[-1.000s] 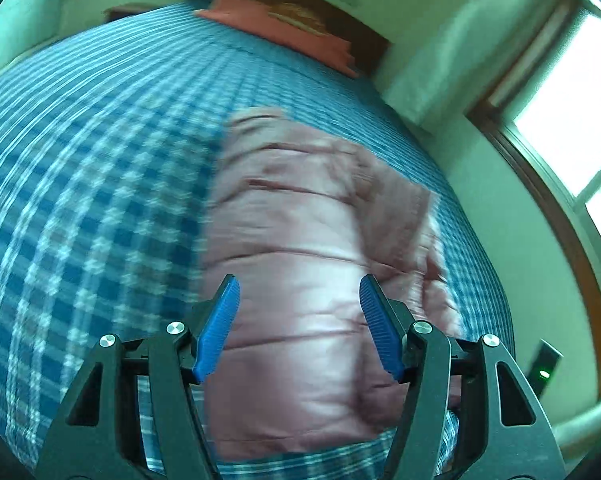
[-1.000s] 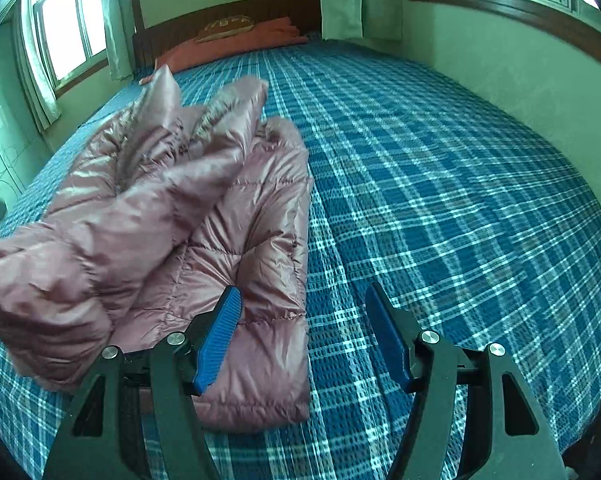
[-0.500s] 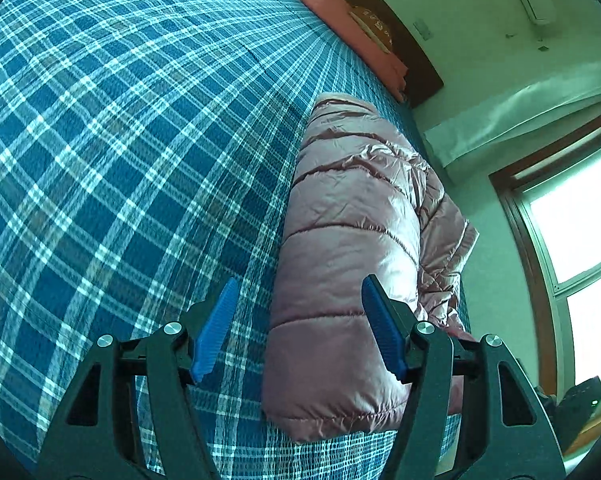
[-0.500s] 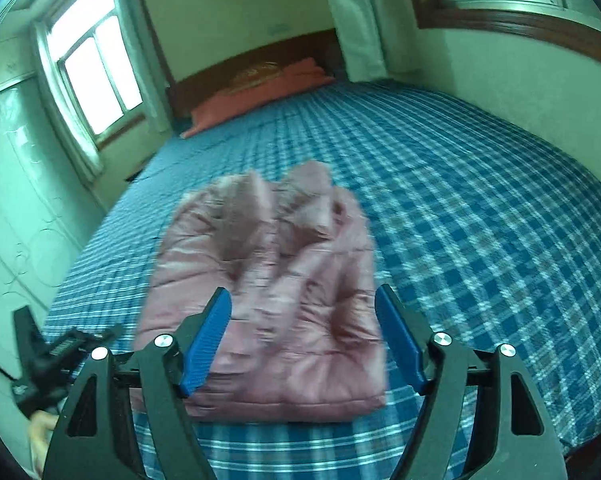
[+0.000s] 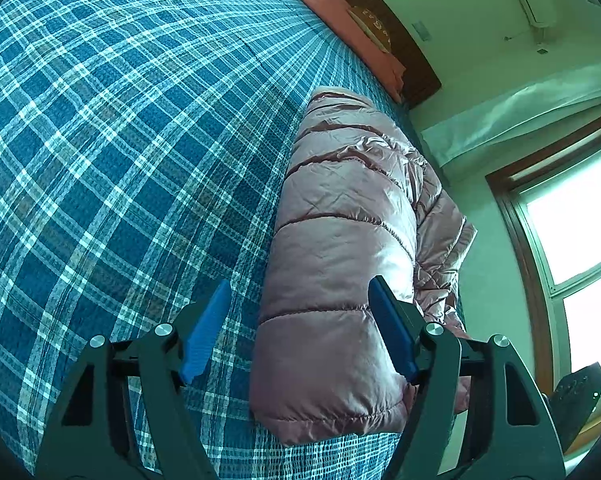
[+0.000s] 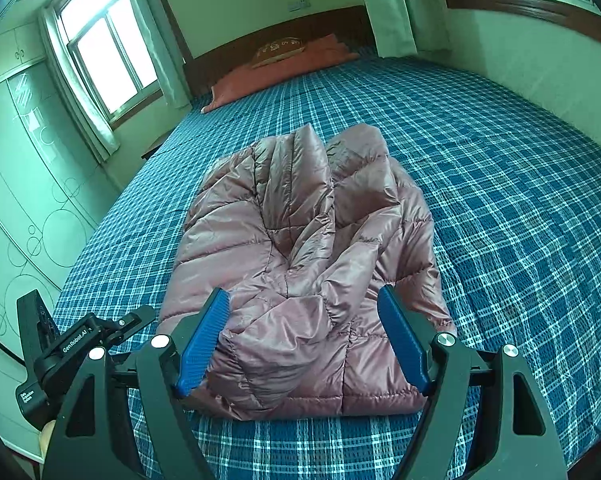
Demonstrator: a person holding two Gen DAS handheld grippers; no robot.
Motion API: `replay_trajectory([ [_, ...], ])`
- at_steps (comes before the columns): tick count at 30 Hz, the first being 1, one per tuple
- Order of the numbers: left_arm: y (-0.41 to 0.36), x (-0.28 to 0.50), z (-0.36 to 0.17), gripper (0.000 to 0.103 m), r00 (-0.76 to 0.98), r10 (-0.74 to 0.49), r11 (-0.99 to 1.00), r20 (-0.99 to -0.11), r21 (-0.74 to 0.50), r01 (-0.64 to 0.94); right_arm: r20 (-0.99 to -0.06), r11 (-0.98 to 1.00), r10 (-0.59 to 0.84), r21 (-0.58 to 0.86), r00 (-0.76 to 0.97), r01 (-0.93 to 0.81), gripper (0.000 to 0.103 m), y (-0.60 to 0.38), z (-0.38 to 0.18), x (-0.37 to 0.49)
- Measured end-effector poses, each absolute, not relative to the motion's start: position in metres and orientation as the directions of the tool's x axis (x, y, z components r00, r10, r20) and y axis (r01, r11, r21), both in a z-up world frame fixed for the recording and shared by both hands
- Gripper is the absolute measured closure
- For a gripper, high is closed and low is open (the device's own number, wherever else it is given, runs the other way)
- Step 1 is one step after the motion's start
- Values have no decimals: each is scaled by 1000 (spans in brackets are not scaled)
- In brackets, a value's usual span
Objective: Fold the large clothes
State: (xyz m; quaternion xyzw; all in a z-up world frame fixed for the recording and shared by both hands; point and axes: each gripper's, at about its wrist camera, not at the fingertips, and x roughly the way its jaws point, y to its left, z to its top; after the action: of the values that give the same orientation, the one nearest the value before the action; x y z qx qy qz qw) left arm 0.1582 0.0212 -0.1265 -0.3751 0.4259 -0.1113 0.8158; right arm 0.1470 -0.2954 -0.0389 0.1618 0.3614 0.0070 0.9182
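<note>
**Jacket lies folded on the checked bed**

Jacket (image 6: pixel 304 264) first: it is pink, puffy and shiny, with stitched lines that make fat soft rolls. I see it folded into a lumpy bundle, lying near the foot edge of the bed (image 6: pixel 520 184). The bed cover is blue with thin white lines that cross to make squares, and it looks a bit bumpy, like a waffle. At the far end is a flat orange pillow (image 6: pixel 284 68) against a dark wooden headboard (image 6: pixel 276 36).

My right gripper (image 6: pixel 303 336) hangs over the near end of the bundle. Its blue ribbed fingers (image 6: pixel 204 340) stand wide and hold nothing.

My left gripper (image 5: pixel 298 330) is at the left side of the jacket (image 5: pixel 348 240). Its jaws are opening. The smooth rounded edge of the jacket shows between the blue fingers (image 5: pixel 388 328), but they do not press on it. In the right view, that black gripper (image 6: pixel 72 344) sits low by the bed's left side.
</note>
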Motion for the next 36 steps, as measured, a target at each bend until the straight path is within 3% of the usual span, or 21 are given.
replay_trajectory([
  [18,20,159,-133,32,603,-491,712,-628,-689,-139,-686,953,129,286,716,102,29,-284,-47,153],
  [19,19,159,-133,32,603,-494,712,-627,-689,-135,-691,952,132,287,711,103,35,-285,-50,154],
  [20,19,159,-133,32,602,-496,712,-626,-690,-130,-701,951,143,293,698,99,61,-287,-53,156],
  [21,18,158,-132,32,602,-497,714,-624,-689,-125,-713,949,163,302,682,89,78,-289,-57,158],
  [23,15,157,-130,32,602,-502,721,-621,-685,-106,-722,950,158,297,674,96,88,-296,-62,159],
  [36,-36,158,-125,28,572,-472,834,-671,-549,43,-767,932,73,280,637,231,92,-354,-119,149],
])
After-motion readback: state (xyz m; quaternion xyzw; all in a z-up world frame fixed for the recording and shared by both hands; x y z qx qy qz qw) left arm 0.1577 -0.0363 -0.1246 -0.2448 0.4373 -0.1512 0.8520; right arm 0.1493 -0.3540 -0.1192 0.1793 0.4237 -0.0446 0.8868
